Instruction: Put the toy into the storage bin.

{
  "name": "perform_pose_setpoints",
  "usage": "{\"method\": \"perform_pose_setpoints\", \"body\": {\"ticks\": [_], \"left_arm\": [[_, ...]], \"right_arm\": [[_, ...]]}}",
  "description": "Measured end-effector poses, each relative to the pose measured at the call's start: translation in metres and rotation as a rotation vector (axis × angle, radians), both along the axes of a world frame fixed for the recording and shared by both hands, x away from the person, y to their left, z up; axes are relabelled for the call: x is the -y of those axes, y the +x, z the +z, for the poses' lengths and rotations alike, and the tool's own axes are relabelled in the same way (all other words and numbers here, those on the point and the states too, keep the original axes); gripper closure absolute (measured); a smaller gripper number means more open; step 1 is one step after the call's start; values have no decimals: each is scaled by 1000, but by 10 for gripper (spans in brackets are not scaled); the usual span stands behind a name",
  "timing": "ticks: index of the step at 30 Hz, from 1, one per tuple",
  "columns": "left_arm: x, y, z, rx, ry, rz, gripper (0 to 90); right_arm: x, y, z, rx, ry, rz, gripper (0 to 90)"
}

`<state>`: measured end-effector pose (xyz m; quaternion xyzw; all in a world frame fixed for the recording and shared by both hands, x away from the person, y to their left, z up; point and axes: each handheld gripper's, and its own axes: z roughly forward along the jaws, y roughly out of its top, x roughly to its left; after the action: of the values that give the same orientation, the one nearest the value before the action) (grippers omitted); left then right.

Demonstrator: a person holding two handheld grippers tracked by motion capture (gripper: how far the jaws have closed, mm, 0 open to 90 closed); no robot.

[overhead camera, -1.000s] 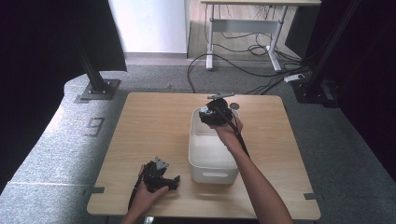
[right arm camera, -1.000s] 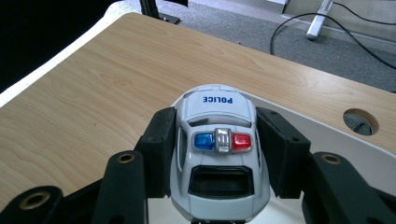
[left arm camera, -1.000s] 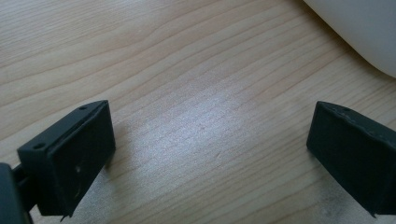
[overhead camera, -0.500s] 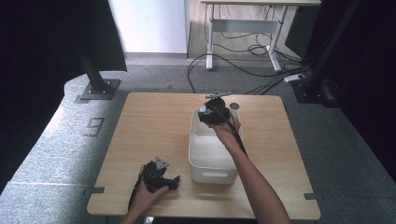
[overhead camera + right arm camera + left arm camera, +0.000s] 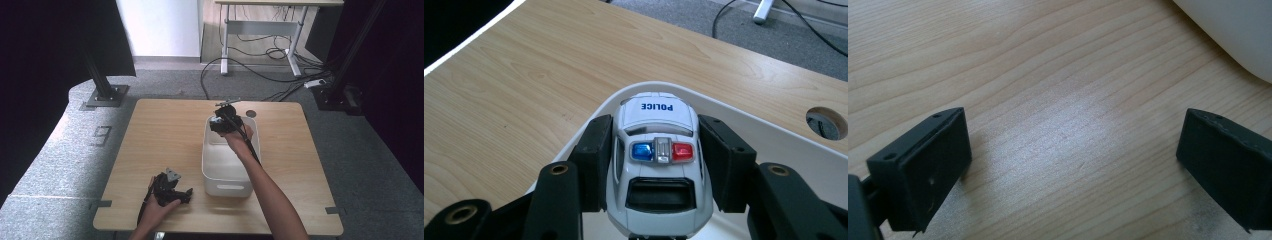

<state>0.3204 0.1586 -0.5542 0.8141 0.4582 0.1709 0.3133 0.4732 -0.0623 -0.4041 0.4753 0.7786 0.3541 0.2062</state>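
1. The right arm stretches forward across the table (image 5: pixel 165 130), forearm angled up from the bottom edge, hand wrapped round the right gripper (image 5: pixel 226 121) above the far end of the white bin (image 5: pixel 225 187).
2. In the right gripper view the jaws clamp both flanks of a white toy police car (image 5: pixel 658 160), its roof lights up and its "POLICE" hood pointing away, over the bin's rim.
3. The left gripper (image 5: pixel 172 189) sits low at the near edge, just left of the bin, hand cupped under it.
4. Its jaws gape wide over bare wood, nothing between them.
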Motion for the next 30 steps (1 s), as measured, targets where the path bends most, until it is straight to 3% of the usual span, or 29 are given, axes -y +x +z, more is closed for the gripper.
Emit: {"method": "perform_pose_setpoints", "body": {"ticks": [30], "left_arm": [[0, 0, 0, 3, -1, 0, 16]], "right_arm": [[-7, 18, -15, -50, -28, -5, 502]]}}
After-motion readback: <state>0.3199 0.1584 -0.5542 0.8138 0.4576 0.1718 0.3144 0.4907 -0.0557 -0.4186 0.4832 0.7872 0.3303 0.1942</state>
